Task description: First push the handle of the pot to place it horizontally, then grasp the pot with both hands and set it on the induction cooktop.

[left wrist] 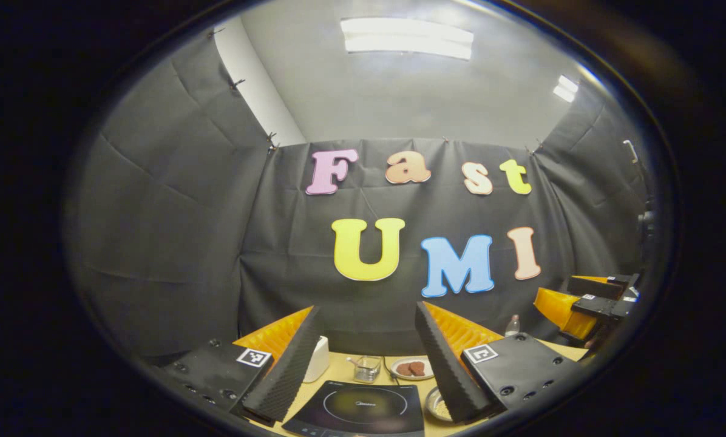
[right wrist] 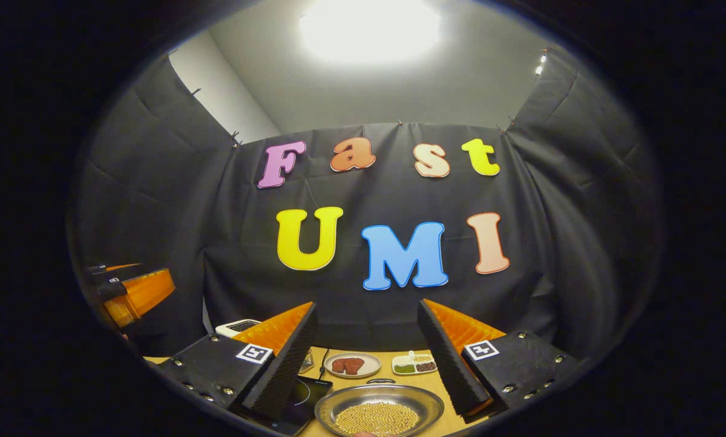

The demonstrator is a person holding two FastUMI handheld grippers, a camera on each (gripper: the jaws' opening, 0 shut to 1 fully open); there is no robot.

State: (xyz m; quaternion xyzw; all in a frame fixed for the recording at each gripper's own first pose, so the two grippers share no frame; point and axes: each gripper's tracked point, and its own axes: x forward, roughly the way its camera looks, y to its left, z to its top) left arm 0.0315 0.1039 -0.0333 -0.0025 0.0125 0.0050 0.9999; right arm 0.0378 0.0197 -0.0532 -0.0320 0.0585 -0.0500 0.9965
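Round shiny steel pot (right wrist: 379, 409) of pale beans is sitting beside flat black induction cooktop (left wrist: 358, 409); left gripper (left wrist: 363, 364) and right gripper (right wrist: 366, 358) are both hovering spread wide, gripping nothing.

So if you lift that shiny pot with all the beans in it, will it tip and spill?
Probably a little wobbly. The pot looks wide and shallow, so the beans piled inside could slide and spill if it tilts. Its shiny metal rim may be slippery for fingers, so lifting both sides level seems safest.
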